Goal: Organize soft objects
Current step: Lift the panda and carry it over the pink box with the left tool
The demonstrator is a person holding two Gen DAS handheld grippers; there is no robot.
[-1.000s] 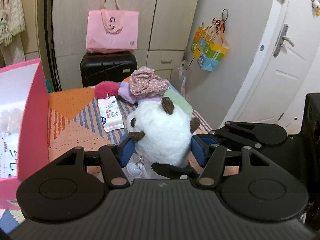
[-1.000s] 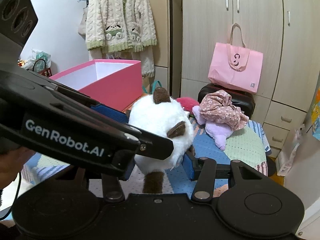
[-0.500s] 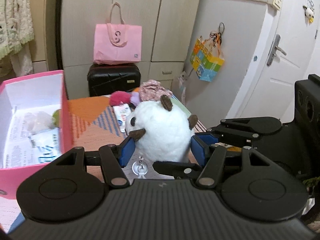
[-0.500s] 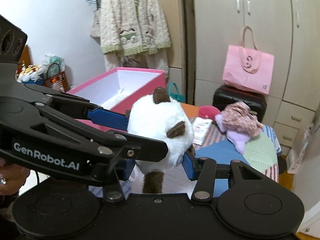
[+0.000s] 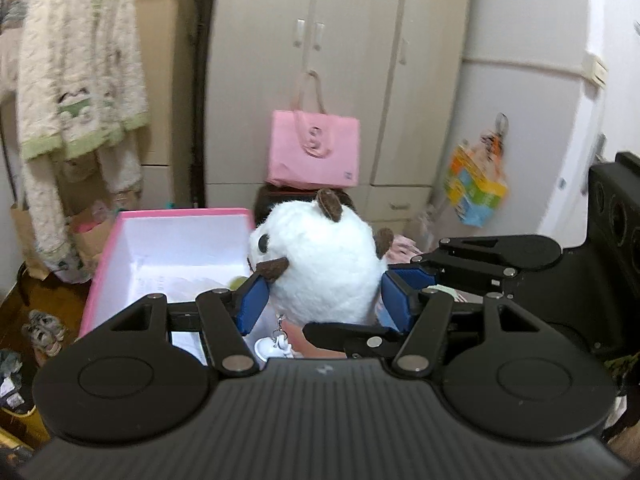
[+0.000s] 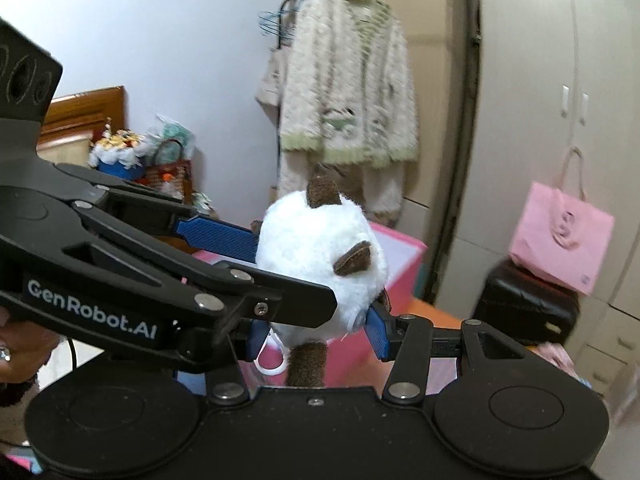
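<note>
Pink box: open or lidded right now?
Open. The pink box has no lid on it; its white inside and papers show beside the plush.

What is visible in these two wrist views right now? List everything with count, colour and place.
plush toy: one, white with brown ears, clamped between both grippers
storage box: one, pink outside and white inside, open, behind the toy
tote bag: one, pink, on the black case
black case: one, by the wardrobe
wardrobe: one, beige, at the back
cardigan: one, cream and green, hanging
colourful bag: one, hanging on the wall
left gripper: black, blue pads, shut on the toy
right gripper: same, shut on the toy
</note>
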